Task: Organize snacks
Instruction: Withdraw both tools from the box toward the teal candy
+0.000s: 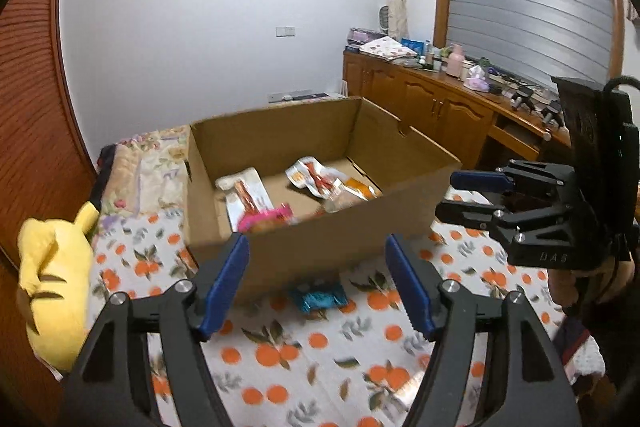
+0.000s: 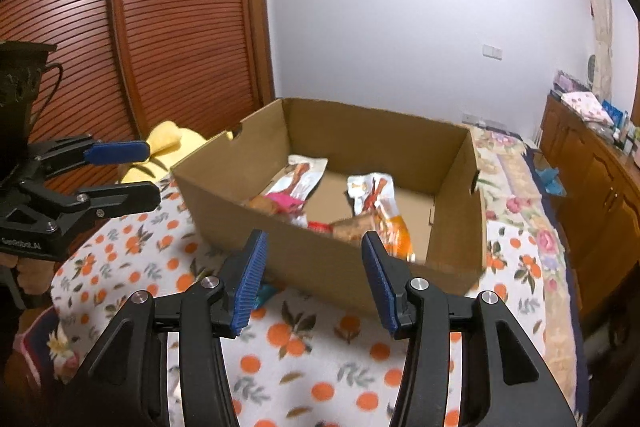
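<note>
Both claws spread, empty: left claw [image 1: 316,267]; right claw [image 2: 314,263]; cardboard box [image 1: 320,243] holds snack packets [image 1: 316,179].

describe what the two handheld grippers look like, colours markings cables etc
Both are matte black plastic frames with angular, triangular cut-outs and silver round bolt heads at the pivots. Each finger ends in a blue ribbed pad. The left gripper carries pale lettering on its body and a thin black cable loop behind it. The right gripper shows faint embossed letters, a tall black box mounted on top and a black cable.
</note>
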### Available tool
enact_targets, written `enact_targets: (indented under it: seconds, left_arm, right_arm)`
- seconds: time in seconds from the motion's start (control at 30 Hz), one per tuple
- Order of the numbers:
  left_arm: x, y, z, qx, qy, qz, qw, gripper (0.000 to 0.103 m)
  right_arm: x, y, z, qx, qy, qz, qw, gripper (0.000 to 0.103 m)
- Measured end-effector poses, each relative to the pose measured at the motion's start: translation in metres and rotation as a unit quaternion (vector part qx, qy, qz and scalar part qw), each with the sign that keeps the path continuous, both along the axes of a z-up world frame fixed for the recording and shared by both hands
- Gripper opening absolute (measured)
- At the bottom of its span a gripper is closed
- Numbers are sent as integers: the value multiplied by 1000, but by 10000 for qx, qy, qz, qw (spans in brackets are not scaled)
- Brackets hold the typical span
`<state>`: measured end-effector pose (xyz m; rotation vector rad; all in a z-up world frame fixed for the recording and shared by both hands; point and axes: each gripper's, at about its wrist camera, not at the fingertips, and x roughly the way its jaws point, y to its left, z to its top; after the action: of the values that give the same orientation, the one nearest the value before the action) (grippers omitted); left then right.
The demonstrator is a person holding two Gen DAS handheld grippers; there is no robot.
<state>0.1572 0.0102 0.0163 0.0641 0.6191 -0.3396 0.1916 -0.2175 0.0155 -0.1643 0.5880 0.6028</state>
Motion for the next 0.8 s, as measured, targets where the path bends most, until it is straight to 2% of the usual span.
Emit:
enact_targets:
  seconds: [0.27, 0.47, 0.8]
  left_arm:
    - [-24, -14, -52, 109, 425, -158, 9989, 71]
    - [-37, -25, -84, 271, 589, -262, 9976, 71]
    - [-52, -31, -110, 79, 867, -467, 9951, 71]
  right_arm:
    - [-31, -10, -25, -59, 111, 29, 9999, 51]
    - [-44, -19, -45, -110, 150, -124, 9998, 51]
    - [-55, -29, -71, -55, 351, -305, 9989, 51]
